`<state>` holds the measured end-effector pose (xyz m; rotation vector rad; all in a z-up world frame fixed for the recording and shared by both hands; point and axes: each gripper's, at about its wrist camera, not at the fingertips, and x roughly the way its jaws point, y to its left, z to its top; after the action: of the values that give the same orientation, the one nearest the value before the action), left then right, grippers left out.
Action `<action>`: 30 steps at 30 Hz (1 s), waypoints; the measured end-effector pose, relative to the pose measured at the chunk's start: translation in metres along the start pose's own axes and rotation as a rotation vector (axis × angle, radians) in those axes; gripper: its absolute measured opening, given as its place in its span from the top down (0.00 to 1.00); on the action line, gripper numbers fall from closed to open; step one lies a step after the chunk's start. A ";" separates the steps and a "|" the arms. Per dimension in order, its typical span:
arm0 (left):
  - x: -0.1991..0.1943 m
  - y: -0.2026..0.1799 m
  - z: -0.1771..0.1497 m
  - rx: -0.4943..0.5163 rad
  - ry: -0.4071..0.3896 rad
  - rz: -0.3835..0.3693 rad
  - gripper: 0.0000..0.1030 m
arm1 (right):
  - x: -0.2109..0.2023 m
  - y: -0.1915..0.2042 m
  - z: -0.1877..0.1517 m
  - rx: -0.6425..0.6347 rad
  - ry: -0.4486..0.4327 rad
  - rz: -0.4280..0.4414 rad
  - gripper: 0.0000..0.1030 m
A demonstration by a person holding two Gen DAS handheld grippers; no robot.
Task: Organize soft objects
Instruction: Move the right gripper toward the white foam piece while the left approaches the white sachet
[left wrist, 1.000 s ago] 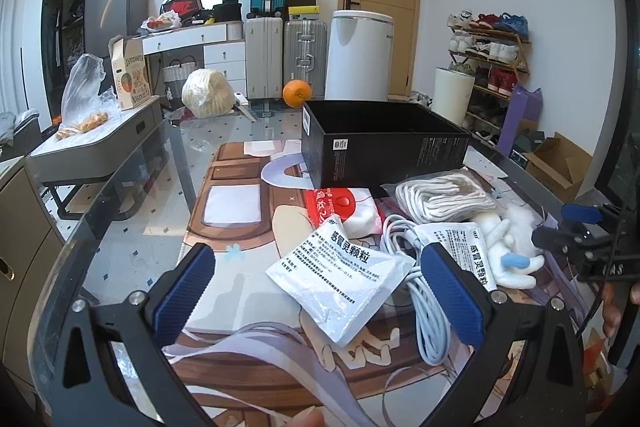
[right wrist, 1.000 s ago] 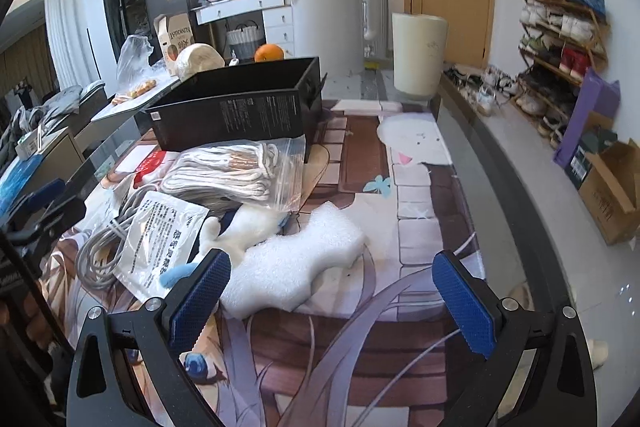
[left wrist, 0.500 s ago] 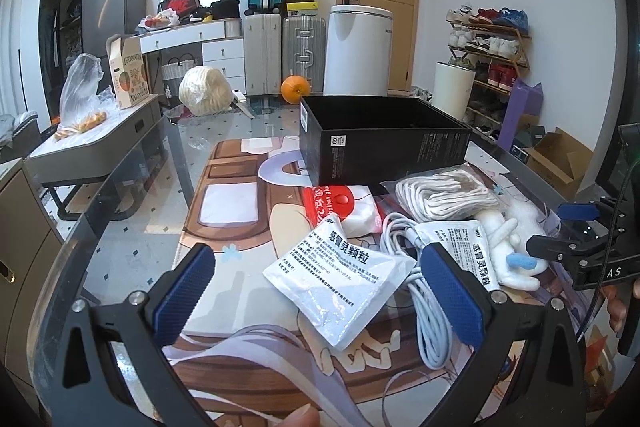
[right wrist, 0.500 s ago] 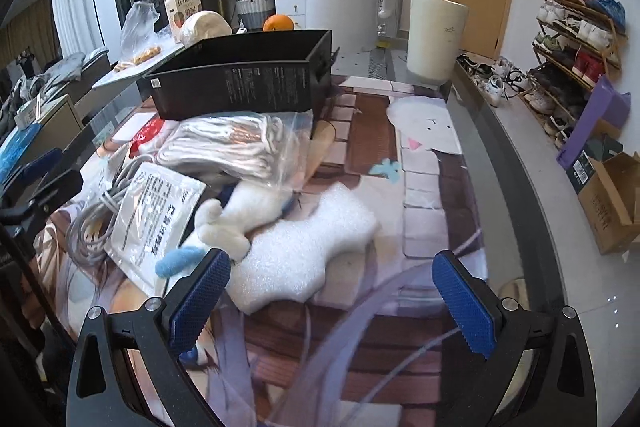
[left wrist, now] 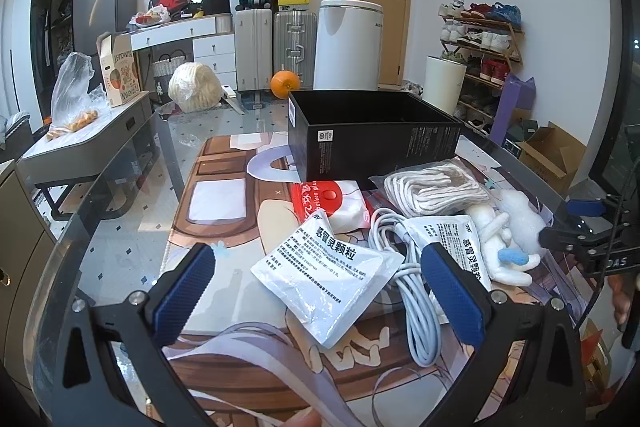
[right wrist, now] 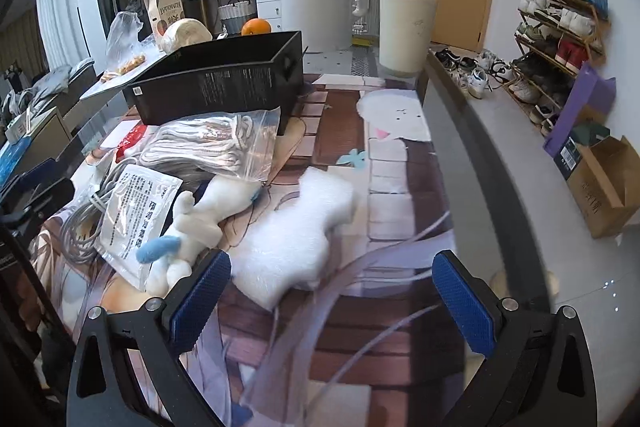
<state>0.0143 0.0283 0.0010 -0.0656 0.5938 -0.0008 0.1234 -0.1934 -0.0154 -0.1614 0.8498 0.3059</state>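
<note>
Waiting beside the empty black cardboard box, the white foil sachet, white plush toy and bagged white rope lie unsorted; left gripper and right gripper stand spread, holding nothing.

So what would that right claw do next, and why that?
Probably ease forward and down toward the white foam piece. The right claw is wide open and holds nothing, and the foam lies just ahead of its left finger, with bare mat around most of it. The black box behind looks open-topped, a likely place for soft things. The left claw is open too.
</note>
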 end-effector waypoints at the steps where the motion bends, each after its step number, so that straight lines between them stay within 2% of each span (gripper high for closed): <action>1: 0.000 0.000 0.000 0.003 0.001 0.001 0.00 | 0.005 0.001 0.001 0.004 0.005 -0.002 0.00; 7: 0.000 0.002 -0.001 0.014 0.007 0.017 0.00 | 0.025 -0.001 0.009 0.029 0.030 -0.037 0.01; 9: 0.004 0.006 -0.001 -0.005 0.027 0.002 0.00 | 0.032 -0.003 0.009 0.037 0.052 -0.024 0.07; 12: 0.010 0.008 -0.004 -0.014 0.076 -0.032 0.00 | 0.031 -0.006 0.008 0.038 0.043 -0.017 0.07; 19: 0.005 0.005 -0.005 0.011 0.062 -0.020 0.00 | 0.030 -0.006 0.006 0.023 0.046 -0.003 0.08; 21: 0.006 0.008 -0.006 0.006 0.072 -0.004 0.00 | 0.028 -0.005 0.005 0.019 0.034 0.000 0.17; 23: 0.008 0.013 -0.006 -0.019 0.076 0.010 0.00 | 0.026 -0.004 0.006 0.014 0.022 0.004 0.33; 28: 0.013 0.024 -0.005 -0.102 0.095 0.010 0.00 | 0.025 -0.002 0.007 0.010 0.004 0.004 0.45; 30: 0.017 0.023 -0.005 -0.106 0.107 0.029 0.00 | 0.025 0.000 0.007 0.000 0.000 0.005 0.46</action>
<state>0.0253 0.0507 -0.0138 -0.1610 0.7011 0.0556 0.1440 -0.1869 -0.0297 -0.1596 0.8507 0.3108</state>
